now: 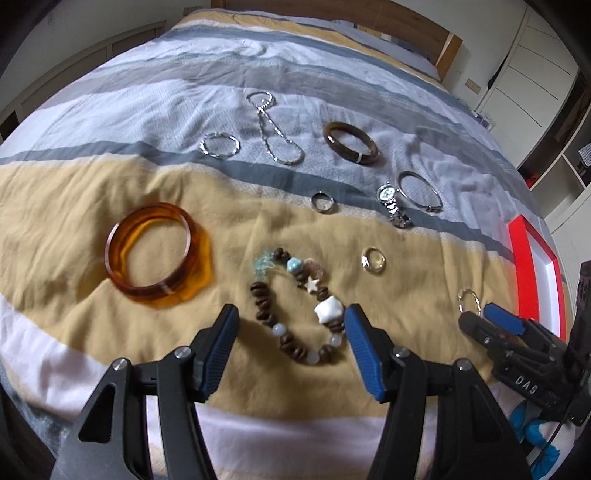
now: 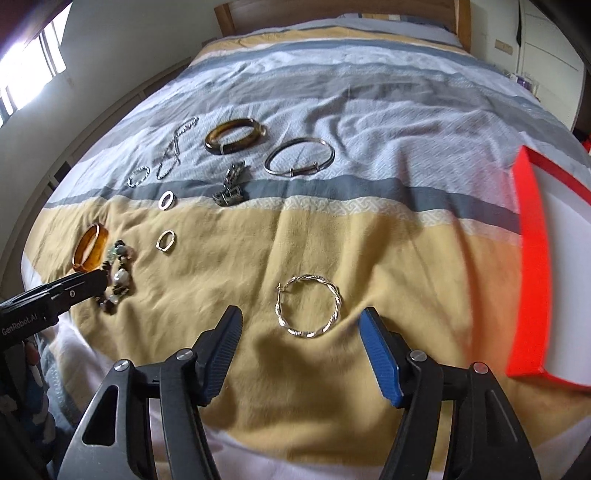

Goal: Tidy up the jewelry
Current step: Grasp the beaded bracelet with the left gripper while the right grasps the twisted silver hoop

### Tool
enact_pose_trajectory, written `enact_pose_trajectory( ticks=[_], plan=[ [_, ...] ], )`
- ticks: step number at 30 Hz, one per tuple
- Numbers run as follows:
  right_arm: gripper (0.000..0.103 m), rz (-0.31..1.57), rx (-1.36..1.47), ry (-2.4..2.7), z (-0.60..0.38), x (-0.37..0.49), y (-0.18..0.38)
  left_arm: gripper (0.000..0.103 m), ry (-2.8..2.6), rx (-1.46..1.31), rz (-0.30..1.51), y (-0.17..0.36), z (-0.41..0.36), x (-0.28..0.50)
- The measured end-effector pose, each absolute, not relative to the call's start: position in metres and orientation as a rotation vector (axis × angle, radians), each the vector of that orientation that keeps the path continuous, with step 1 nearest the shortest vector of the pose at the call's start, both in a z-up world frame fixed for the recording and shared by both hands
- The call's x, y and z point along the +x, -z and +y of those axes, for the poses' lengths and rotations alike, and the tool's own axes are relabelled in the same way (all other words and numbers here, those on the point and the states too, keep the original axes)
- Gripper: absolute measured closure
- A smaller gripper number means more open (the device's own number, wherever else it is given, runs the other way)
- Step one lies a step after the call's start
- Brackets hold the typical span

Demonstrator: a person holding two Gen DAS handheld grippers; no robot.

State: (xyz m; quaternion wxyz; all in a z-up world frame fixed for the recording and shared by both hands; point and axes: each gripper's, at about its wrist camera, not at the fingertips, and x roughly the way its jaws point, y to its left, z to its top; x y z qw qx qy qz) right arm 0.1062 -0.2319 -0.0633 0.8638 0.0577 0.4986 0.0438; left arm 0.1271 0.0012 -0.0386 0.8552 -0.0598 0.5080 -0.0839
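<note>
A bracelet of brown beads, white shells and a star [image 1: 325,312] lies on the yellow band of the bedspread. My left gripper [image 1: 291,312] hangs open over it, a finger on each side, pads clear of the beads. A twisted silver hoop earring [image 2: 335,295] lies just ahead of my right gripper [image 2: 302,313], which stands open and does not touch it. In the left wrist view the right gripper [image 1: 479,314] sits low at the right by that hoop [image 1: 460,297]. A red box with a white inside [image 2: 532,258] lies at the right.
More jewelry is spread on the bed: an amber bangle [image 1: 118,258], a brown bangle [image 1: 334,142], a thin silver bangle [image 2: 295,171], a watch [image 1: 391,201], a chain [image 1: 266,129], a small twisted hoop [image 1: 205,147] and two rings [image 1: 323,203] [image 1: 373,260]. The wooden headboard [image 2: 332,11] stands beyond.
</note>
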Motion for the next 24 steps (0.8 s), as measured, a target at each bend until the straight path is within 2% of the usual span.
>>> enact_pose_trajectory(
  ticks=[11,14,16,17,19,21,24],
  plan=[
    [0.039,1.054,0.114,-0.110,-0.232,0.115,0.075,0.045,0.145,-0.102,1.106,0.058,-0.010,0.140],
    [0.051,1.052,0.119,-0.102,-0.234,0.116,0.076,0.045,0.141,-0.119,1.110,0.062,-0.008,0.142],
    [0.063,1.051,0.122,-0.099,-0.237,0.116,0.077,0.047,0.137,-0.124,1.108,0.062,-0.007,0.143],
    [0.063,1.051,0.125,-0.104,-0.237,0.116,0.077,0.050,0.133,-0.119,1.103,0.062,-0.008,0.142],
    [0.063,1.051,0.122,-0.117,-0.236,0.115,0.076,0.070,0.121,-0.099,1.100,0.062,-0.010,0.141],
    [0.063,1.047,0.122,-0.133,-0.236,0.114,0.075,0.084,0.117,-0.096,1.097,0.061,-0.009,0.140],
    [0.063,1.036,0.120,-0.153,-0.234,0.109,0.070,0.085,0.119,-0.102,1.091,0.057,-0.007,0.137]
  ],
)
